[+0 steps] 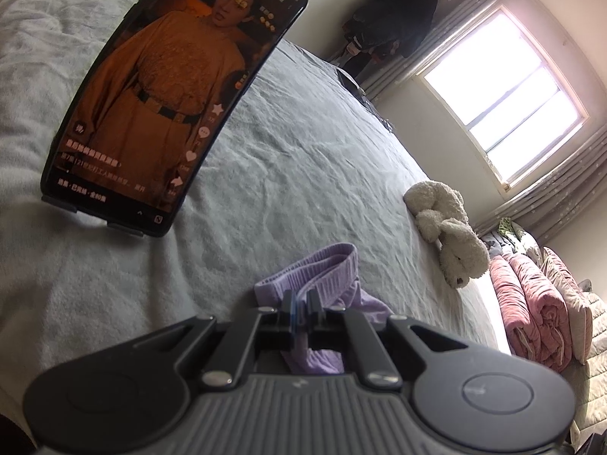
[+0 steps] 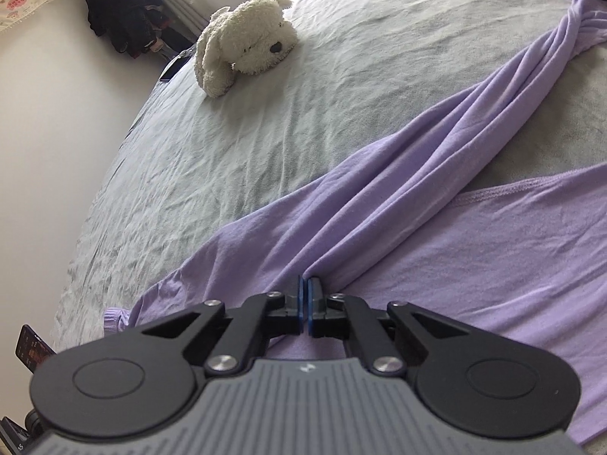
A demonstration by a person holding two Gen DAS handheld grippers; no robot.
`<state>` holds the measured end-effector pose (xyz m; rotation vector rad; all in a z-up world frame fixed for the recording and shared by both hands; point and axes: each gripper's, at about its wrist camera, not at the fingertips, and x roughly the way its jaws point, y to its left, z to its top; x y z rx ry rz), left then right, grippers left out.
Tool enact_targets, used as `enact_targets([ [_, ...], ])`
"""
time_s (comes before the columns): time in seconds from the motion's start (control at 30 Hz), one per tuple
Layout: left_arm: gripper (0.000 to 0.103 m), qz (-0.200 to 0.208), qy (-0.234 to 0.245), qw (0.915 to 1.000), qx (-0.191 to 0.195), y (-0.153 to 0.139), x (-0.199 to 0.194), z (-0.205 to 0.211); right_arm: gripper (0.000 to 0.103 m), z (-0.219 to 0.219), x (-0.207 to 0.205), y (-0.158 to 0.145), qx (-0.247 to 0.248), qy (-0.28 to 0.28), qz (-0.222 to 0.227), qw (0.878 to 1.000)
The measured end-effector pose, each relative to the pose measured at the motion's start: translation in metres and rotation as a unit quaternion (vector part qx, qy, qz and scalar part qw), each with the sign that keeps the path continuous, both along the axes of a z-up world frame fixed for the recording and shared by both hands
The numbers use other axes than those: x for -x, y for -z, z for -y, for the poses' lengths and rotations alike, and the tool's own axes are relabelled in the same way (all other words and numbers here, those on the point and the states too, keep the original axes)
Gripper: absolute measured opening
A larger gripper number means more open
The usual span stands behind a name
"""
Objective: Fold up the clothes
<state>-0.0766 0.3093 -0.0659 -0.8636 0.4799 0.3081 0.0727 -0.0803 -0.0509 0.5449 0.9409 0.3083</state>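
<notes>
Phone [image 1: 167, 102] shows large only beside left gripper [image 1: 300, 299].

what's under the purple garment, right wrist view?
The grey bedsheet: the purple garment lies spread on it, one bunched part pinched in the right gripper. Whatever sits beneath the fabric itself is covered; no lumps suggest anything else.

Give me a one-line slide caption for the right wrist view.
Right tool shut on lilac garment spread over the grey bedsheet, white plush dog beyond.

Bright daylit window [image 1: 500, 98] with grey curtains [image 1: 550, 193], pale walls, grey-sheeted bed [image 1: 303, 151].
</notes>
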Motion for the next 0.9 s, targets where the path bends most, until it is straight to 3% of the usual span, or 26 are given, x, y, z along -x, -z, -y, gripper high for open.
enact_targets([
  [0.43,0.005,0.006,0.000,0.9999,-0.015,-0.006,0.000,0.001,0.002,-0.002,0.018,-0.027,0.024,-0.031,0.077,0.996],
  [0.7,0.005,0.020,0.016,0.9990,-0.036,-0.015,-0.005,-0.003,0.002,-0.005,0.042,-0.053,0.047,-0.074,0.166,0.982],
  [0.9,0.005,0.010,0.029,0.9978,-0.059,-0.010,-0.001,-0.007,0.002,-0.009,0.064,-0.049,0.073,-0.121,0.181,0.973],
])
